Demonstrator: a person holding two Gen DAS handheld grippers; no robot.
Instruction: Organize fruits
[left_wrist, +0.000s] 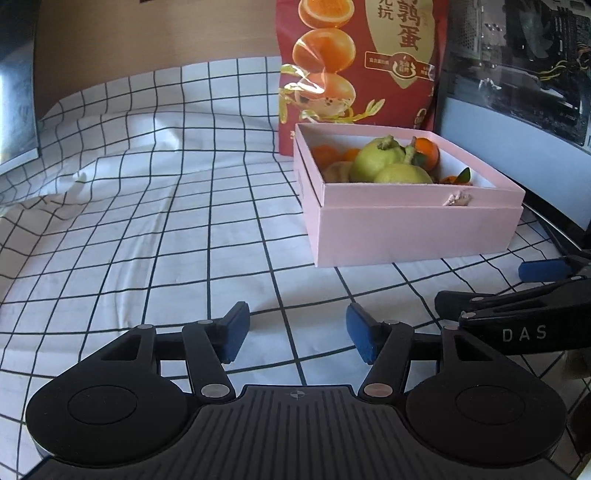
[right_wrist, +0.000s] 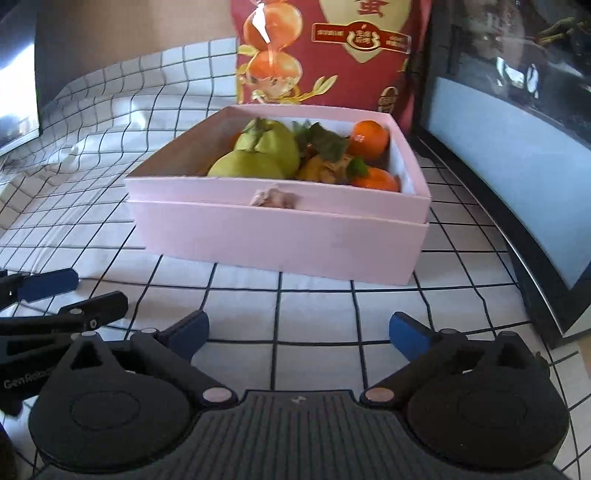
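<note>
A pink box (left_wrist: 413, 229) (right_wrist: 280, 236) stands on the checked cloth and holds fruit. Inside lie two green pear-like fruits (left_wrist: 376, 158) (right_wrist: 273, 147), orange mandarins (left_wrist: 428, 149) (right_wrist: 369, 138) and a yellowish fruit (right_wrist: 325, 168) with green leaves. My left gripper (left_wrist: 297, 334) is open and empty, low over the cloth, left of and in front of the box. My right gripper (right_wrist: 299, 334) is open and empty, in front of the box's near wall. Each gripper shows in the other's view: the right one (left_wrist: 532, 291) and the left one (right_wrist: 55, 295).
A red printed bag (left_wrist: 354, 66) (right_wrist: 328, 51) stands behind the box. A dark monitor or frame (left_wrist: 517, 81) (right_wrist: 517, 147) runs along the right. A brown wall (left_wrist: 147, 37) rises at the back. The white checked cloth (left_wrist: 166, 221) is wrinkled at the left.
</note>
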